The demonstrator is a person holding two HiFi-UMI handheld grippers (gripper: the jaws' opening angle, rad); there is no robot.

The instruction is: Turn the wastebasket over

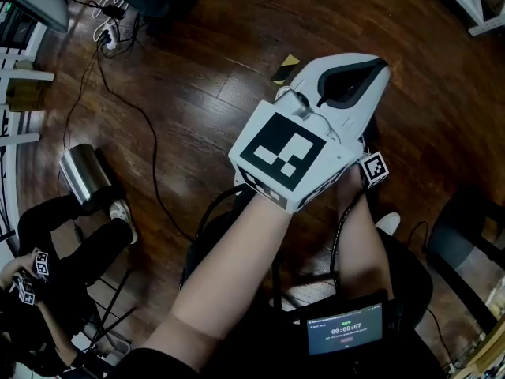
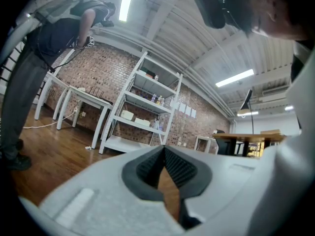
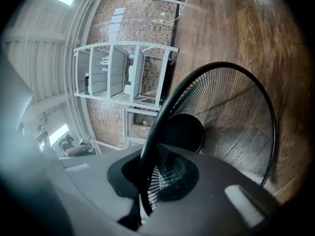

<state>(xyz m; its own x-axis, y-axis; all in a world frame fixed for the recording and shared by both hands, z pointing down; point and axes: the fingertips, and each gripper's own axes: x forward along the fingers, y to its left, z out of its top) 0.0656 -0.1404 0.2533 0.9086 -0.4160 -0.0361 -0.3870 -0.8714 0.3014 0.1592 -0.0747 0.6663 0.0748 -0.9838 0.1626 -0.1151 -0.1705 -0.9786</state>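
Your right tongs point(image 3: 150, 178) are clamped shut on the round black wire-mesh wastebasket point(image 3: 231, 117), pinching its thick top rim with the mesh wall caught between the pads. The right gripper view settles that, since in the head view those tongs sit mostly hidden under your other hand. The turn depends on how the basket lies from that grip. Its open mouth faces back toward you and its black base point(image 3: 184, 132) lies farther out along the line the tongs point, so the long axis runs away from you and roughly level rather than upright. The dark wooden plank floor point(image 3: 256, 28) shows beyond the far side of the rim. By my reading you hold the part of the rim farthest from the floor, so the body hangs below the grip; whether any of it touches the floor I cannot tell. Your left tongs point(image 2: 164, 151) are closed tip to tip on nothing, pointing out level toward a white shelf rack point(image 2: 147, 107) against a brick wall, not at the basket. The right hand is the only one on the basket, and rolling that wrist looks the likeliest way to bring the mouth down; the left could steady the far rim only after opening
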